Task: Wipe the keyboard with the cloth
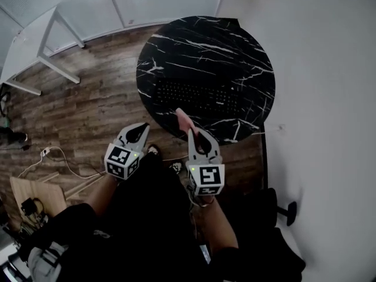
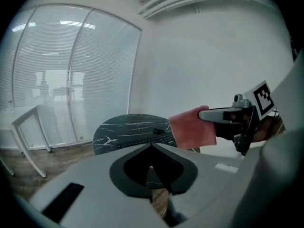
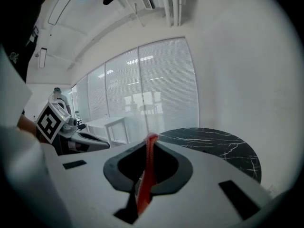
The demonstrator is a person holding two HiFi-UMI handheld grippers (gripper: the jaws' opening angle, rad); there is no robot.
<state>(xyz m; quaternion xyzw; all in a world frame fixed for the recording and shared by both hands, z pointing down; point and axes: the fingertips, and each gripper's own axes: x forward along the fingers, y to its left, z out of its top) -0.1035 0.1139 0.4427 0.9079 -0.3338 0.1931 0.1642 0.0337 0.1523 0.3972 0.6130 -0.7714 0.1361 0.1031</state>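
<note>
between the jaws of the right gripper [image 3: 151,140]: a pink cloth [image 3: 147,175], pinched tight and seen edge-on, its top sticking out past the tips. left gripper [image 2: 152,145]: jaws pressed together, nothing between them. head view: both grippers side by side in front of the person's body, at the near edge of a round black marble table [image 1: 235,46], the right one closer to it. cloth tip reaches over the table rim. black keyboard [image 1: 197,96] lies flat on the table's near half, just beyond the cloth. wood floor [image 1: 88,98] all round; white desk [image 1: 35,40] off to the far left.
</note>
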